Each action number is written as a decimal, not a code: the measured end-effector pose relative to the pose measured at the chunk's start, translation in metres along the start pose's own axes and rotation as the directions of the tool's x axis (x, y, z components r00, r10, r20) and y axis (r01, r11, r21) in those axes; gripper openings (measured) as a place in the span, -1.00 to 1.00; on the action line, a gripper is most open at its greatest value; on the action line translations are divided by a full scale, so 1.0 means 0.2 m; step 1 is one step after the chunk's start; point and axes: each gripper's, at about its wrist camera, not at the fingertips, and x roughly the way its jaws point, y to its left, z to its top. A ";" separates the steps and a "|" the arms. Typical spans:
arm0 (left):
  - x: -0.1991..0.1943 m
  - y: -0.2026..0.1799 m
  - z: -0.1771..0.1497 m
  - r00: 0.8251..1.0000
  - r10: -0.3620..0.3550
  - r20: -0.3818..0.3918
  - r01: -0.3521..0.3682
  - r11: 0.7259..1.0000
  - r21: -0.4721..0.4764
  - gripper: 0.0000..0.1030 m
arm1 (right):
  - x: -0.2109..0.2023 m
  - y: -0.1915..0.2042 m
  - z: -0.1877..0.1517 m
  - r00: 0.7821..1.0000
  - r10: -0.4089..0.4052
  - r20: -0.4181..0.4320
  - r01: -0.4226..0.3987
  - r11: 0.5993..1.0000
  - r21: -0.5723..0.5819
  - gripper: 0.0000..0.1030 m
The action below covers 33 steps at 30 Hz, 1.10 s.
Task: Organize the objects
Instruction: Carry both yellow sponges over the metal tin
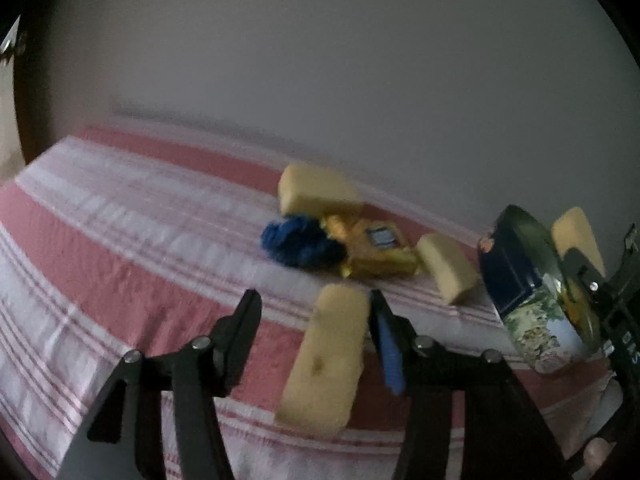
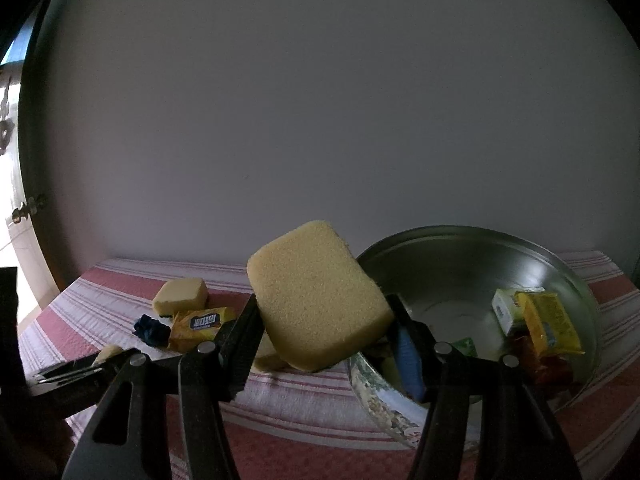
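1. Cloth (image 1: 120, 240), striped pink and white, lies beneath both tongs.
2. Round tin (image 2: 460, 264), beyond the right gripper (image 2: 324, 312), holds a yellow packet (image 2: 550, 324); its print is unreadable.
3. Sponge (image 2: 316, 300) sits clamped in the right gripper, raised before the tin.
4. Left gripper (image 1: 314, 300) stands part-open; another sponge (image 1: 328, 356) lies between its fingers, touching the right one.

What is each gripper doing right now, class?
Left gripper: open, with a sponge between its jaws.
Right gripper: closed on a held sponge.
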 end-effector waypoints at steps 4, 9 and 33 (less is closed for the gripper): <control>0.04 -0.01 -0.01 0.998 -0.009 -0.054 0.010 1.000 0.021 -0.41 | 0.00 0.00 0.00 1.000 -0.001 -0.005 0.001 1.000 0.000 0.20; 0.02 -0.06 -0.04 0.998 0.028 -0.053 -0.024 0.996 0.083 -0.57 | 0.00 0.01 0.00 1.000 0.002 -0.002 -0.002 1.000 0.002 0.20; -0.14 -0.59 -0.05 0.983 -0.081 0.163 0.049 0.981 0.190 -0.57 | -0.14 -0.32 0.02 0.994 -0.104 0.042 0.102 0.994 0.051 0.20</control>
